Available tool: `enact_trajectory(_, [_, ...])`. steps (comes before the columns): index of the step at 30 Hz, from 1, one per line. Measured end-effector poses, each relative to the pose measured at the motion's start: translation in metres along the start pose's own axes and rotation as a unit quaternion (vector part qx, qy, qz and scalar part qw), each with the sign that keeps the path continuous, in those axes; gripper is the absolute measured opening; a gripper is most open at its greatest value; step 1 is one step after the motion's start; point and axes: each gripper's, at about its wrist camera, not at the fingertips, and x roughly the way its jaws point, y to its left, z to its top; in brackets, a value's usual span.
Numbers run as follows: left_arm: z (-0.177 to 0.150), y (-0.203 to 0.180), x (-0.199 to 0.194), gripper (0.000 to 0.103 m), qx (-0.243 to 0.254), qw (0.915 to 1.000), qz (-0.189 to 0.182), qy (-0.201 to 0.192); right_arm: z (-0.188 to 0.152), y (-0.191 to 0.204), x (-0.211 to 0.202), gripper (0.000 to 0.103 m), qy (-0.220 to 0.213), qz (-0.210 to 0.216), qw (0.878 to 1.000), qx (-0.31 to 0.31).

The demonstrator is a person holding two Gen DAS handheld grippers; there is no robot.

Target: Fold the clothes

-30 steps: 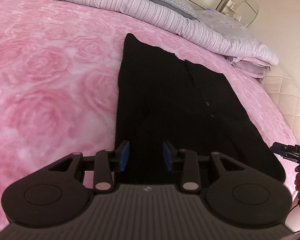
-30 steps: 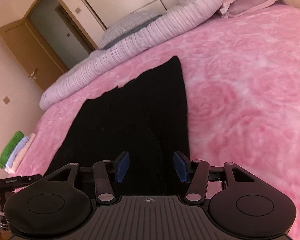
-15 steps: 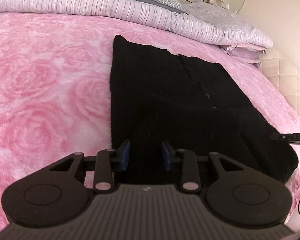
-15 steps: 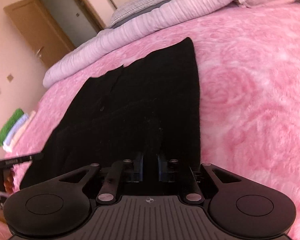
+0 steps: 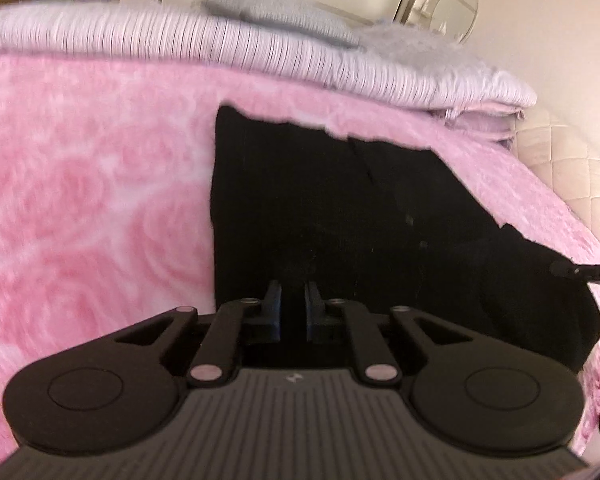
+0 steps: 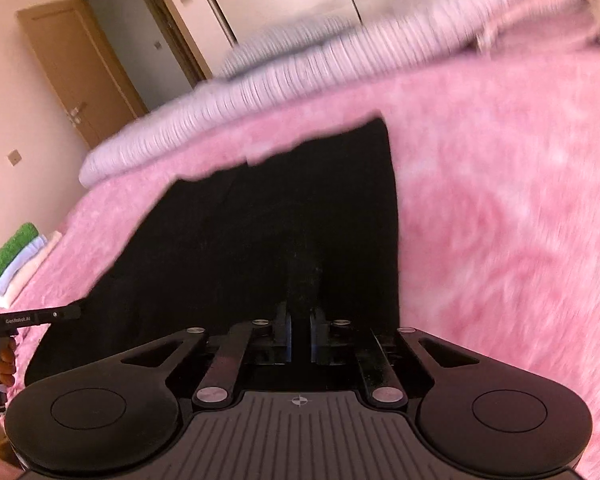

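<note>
We pinch the near hem of the flat black knitted garment (image 5: 320, 208) ahead, left hand-held gripper (image 5: 292, 306) closing, right hand-held gripper (image 6: 300, 330) clenched, for folding.

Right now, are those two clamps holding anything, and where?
Each hand-held gripper, left and right, pinches the near edge of the black garment; the left is closing.

Loads of open pink blanket (image 5: 80, 208) is left either side of the black garment (image 5: 320, 200); the far edge is blocked by rolled bedding (image 5: 220, 44).
</note>
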Motion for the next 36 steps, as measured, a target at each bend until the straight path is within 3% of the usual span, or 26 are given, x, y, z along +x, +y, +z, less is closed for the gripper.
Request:
enact_trajectory(5, [0.010,-0.007,0.004,0.009,0.016,0.9997,0.005,-0.017,0.007,-0.004,-0.002,0.007,-0.018,-0.014,1.000,0.001])
enact_trajectory(10, [-0.003,0.004,0.033,0.012,0.012,0.9994,0.023,0.023,-0.003,-0.014,0.028,0.008,0.018,-0.050,0.998,0.026])
enact_trajectory(12, [-0.003,0.007,0.027,0.014,0.004,0.9995,0.025,0.019,-0.005,-0.014,0.032,0.011,0.019,-0.059,0.997,0.033])
enact_trajectory(14, [0.000,0.008,0.015,0.018,-0.007,0.9991,0.040,0.013,0.002,-0.009,0.026,0.022,0.021,-0.077,0.996,0.042])
enact_trajectory(17, [-0.001,0.012,-0.023,0.019,-0.043,0.9968,0.067,-0.007,0.005,-0.004,-0.004,0.041,-0.013,-0.117,0.991,0.068])
enact_trajectory(19, [-0.010,0.017,-0.054,0.031,-0.087,0.9938,0.068,-0.011,-0.002,-0.003,-0.030,0.046,-0.039,-0.121,0.987,0.099])
enact_trajectory(21, [-0.026,0.021,-0.083,0.037,-0.146,0.9874,0.061,-0.010,-0.016,-0.002,-0.055,0.047,-0.052,-0.102,0.983,0.142])
enact_trajectory(26, [-0.071,0.015,-0.122,0.037,-0.249,0.9681,0.028,0.007,-0.082,0.002,-0.092,0.050,-0.030,-0.045,0.964,0.260])
enact_trajectory(30, [-0.085,0.010,-0.113,0.037,-0.291,0.9566,0.009,0.014,-0.118,0.002,-0.089,0.051,-0.008,-0.018,0.943,0.333])
enact_trajectory(36, [-0.096,0.012,-0.081,0.037,-0.373,0.9274,-0.006,0.026,-0.115,-0.007,-0.071,0.051,-0.035,0.039,0.911,0.410])
